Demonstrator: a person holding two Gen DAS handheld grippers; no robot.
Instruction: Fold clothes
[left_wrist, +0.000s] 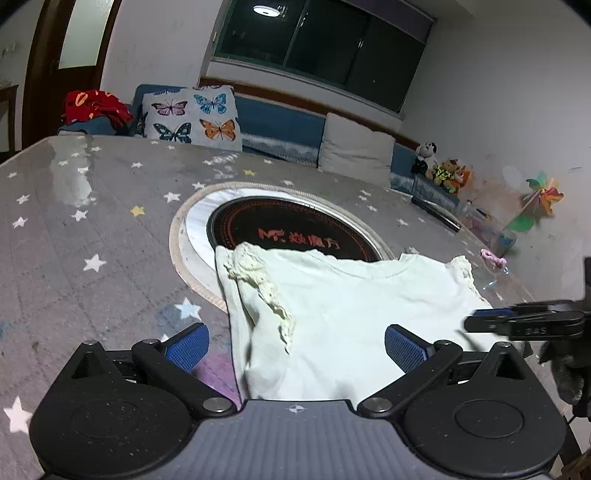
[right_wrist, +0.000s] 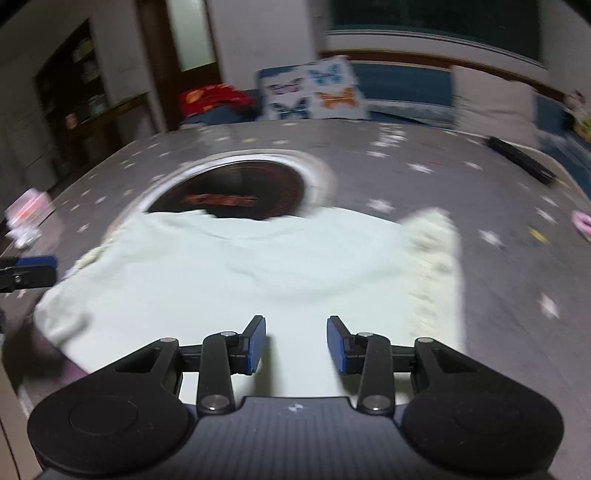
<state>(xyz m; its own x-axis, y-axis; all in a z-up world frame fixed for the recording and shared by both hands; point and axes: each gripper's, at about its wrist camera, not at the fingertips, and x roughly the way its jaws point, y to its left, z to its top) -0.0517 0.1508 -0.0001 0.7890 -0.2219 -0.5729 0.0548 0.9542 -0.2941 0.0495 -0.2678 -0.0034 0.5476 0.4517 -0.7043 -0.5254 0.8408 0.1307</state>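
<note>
Folding is under way on a pale cream top (left_wrist: 351, 306) that lies flat on the star-printed tablecloth (left_wrist: 74, 229), its neckline toward the far side and overlapping the near rim of the round cooker plate (left_wrist: 291, 229) set into the table. On the left, the lace-trimmed sleeve (left_wrist: 266, 291) looks already turned inward over the body, so the first side fold seems done; on the right, the other lace sleeve (right_wrist: 432, 258) lies spread out past the body, not yet folded.

Both claws are released. The left gripper (left_wrist: 295, 347) hangs with its jaws spread wide over the near left part of the top, the blue pads clear of the cloth on either side and nothing between them. The right gripper (right_wrist: 295, 343) has its jaws partly apart above the near middle of the garment, also holding nothing; its view is smeared with motion blur, so whether the pads brush the fabric is hard to say, though they appear to hover above it.

Judging from this, the step in hand is the change from the left fold to the right one. The next move calls for the right gripper to go out to the right edge, at the sleeve or the hem corner below it, and pinch a single layer without dragging the body sideways. The left gripper would do well to pin or hold the folded side so the lace does not spring back. A pink hair tie (left_wrist: 493, 257) lies far right, well apart.
</note>
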